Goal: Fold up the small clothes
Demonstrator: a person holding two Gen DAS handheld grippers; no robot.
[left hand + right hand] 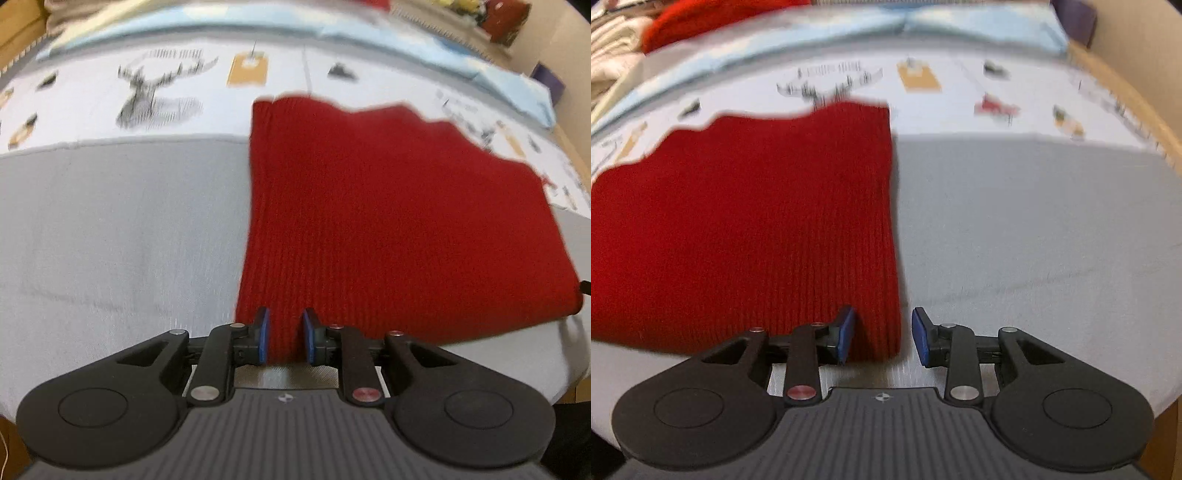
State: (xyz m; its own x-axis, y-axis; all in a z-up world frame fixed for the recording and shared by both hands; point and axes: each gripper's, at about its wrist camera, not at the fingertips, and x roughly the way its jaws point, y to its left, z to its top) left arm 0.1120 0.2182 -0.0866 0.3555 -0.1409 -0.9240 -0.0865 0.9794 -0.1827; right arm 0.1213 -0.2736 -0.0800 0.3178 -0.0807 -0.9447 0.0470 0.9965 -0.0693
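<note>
A red ribbed knit garment [388, 221] lies folded flat on the grey cover [110, 240], its far edge reaching onto the printed sheet. My left gripper [287, 338] sits at the garment's near left corner. The red knit fills the narrow gap between its blue pads [263, 334], which touch it on both sides. In the right wrist view the same garment [738, 229] spreads to the left. My right gripper [882, 336] straddles its near right corner with the jaws apart. A strip of grey shows between the cloth and the right pad [919, 338].
A white sheet printed with deer and tags [159, 92] lies beyond the grey cover, with pale blue fabric [498, 74] behind it. Another red item and cream fabrics [683, 18] are piled at the far left. A wooden edge [1137, 103] borders the right side.
</note>
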